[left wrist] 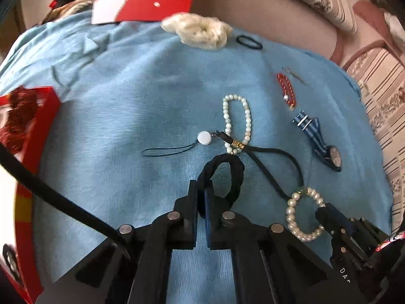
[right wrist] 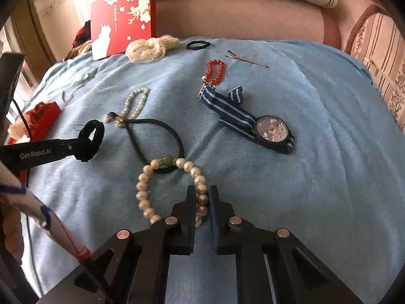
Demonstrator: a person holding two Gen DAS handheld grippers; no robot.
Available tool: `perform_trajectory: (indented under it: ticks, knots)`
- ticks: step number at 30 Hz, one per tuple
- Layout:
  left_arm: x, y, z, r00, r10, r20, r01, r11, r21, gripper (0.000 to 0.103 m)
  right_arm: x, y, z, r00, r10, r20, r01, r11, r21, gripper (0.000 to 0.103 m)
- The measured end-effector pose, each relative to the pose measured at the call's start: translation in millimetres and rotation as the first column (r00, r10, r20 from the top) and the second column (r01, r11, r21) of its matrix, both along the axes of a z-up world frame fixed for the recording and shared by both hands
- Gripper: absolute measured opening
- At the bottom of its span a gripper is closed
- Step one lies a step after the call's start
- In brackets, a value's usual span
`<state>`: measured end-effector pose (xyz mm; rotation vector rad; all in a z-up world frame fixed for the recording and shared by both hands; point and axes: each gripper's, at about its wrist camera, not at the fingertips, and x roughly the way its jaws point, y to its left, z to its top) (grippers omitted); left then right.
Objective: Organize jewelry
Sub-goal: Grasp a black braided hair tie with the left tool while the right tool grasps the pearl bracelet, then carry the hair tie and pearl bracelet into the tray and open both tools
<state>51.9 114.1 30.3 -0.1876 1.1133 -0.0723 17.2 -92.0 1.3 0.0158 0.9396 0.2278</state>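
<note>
Jewelry lies on a light blue cloth [left wrist: 126,106]. My left gripper [left wrist: 201,190] is shut on a black braided hair tie [left wrist: 234,177], also seen in the right wrist view [right wrist: 95,129]. My right gripper [right wrist: 202,197] is shut on a large pearl bracelet [right wrist: 144,195] with a green bead, also seen in the left wrist view [left wrist: 293,215]. A small pearl bracelet [left wrist: 236,124], a black cord [left wrist: 276,162], a white-disc charm [left wrist: 205,137], a red bead bracelet [right wrist: 215,72] and a blue striped watch [right wrist: 270,130] lie beyond.
A red box [left wrist: 27,126] sits at the left edge, a red gift bag [right wrist: 124,17] at the back. A cream scrunchie [right wrist: 149,48], a thin black hair band [right wrist: 198,44] and a metal hair clip [right wrist: 246,59] lie at the back. A striped sofa [right wrist: 379,50] stands at the right.
</note>
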Motion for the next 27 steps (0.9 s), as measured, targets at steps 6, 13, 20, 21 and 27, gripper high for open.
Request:
perform_trajectory:
  ticks: [6, 13, 20, 21, 27]
  knots:
    - [-44, 33, 47, 0.997, 0.03, 0.068, -0.026, 0.998, -0.058, 0.004, -25, -3, 26, 0.999, 0.015, 0.041, -0.015, 1.0, 0.014, 0.01]
    - [-100, 111, 80, 0.983, 0.143, 0.116, -0.137, 0.989, -0.063, 0.004, -51, 17, 61, 0.993, 0.068, 0.1, -0.069, 0.998, 0.013, 0.01]
    - [-139, 204, 78, 0.945, 0.314, 0.09, -0.31, 0.949, -0.051, 0.004, -66, 69, 94, 0.976, 0.168, 0.136, -0.171, 0.985, 0.011, 0.01]
    - [-143, 217, 77, 0.939, 0.332, 0.086, -0.33, 0.943, -0.047, 0.004, -68, 76, 96, 0.974, 0.179, 0.137, -0.183, 0.983, 0.012, 0.01]
    - [-141, 264, 61, 0.919, 0.389, 0.06, -0.388, 0.921, -0.018, 0.004, -72, 152, 117, 0.942, 0.303, 0.142, -0.308, 0.951, 0.016, 0.01]
